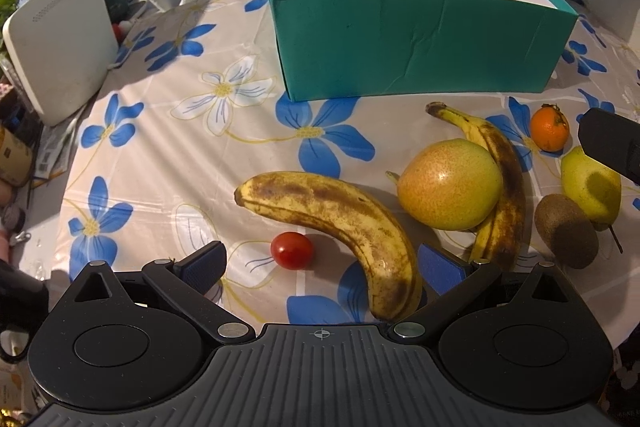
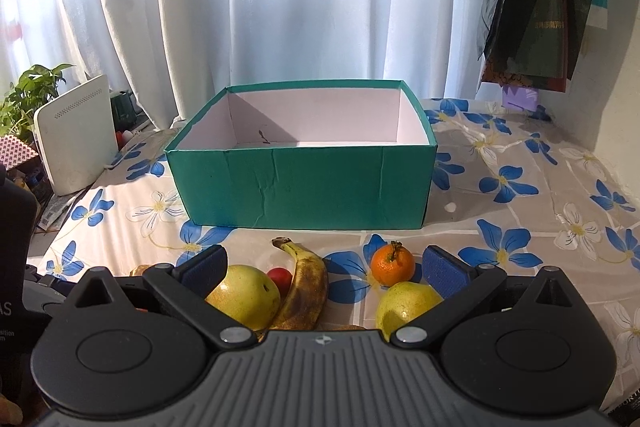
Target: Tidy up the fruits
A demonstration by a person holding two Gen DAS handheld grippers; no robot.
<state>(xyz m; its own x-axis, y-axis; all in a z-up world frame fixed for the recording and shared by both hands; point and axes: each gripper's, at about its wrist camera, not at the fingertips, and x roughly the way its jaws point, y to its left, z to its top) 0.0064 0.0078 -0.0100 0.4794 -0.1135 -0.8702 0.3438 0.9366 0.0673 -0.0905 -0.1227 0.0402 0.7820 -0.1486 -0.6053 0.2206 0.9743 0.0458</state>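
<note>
Teal cardboard fills the upper middle of both my views: the open box [image 2: 300, 187] sits on the flowered tablecloth [image 1: 160, 155], and what I can see of its white inside holds no fruit. My left gripper [image 1: 320, 267] has its fingers spread wide, pinching nothing; low in that frame, between the blue pads [image 1: 200, 267], lie a cherry tomato [image 1: 292, 250] and the near end of a large spotted banana [image 1: 340, 223]. To the right of it a rounded pear [image 1: 450, 185] touches a second, darker banana [image 1: 496, 179]. Further right are a mandarin [image 1: 550, 128], a kiwi [image 1: 566, 231] and a yellow-green pear [image 1: 588, 187], partly behind a black piece at the frame's right edge. My right gripper [image 2: 324, 271] is also spread and empty, above the fruit in the lower middle of its view. A white device [image 1: 60, 39] leans at the upper left.
</note>
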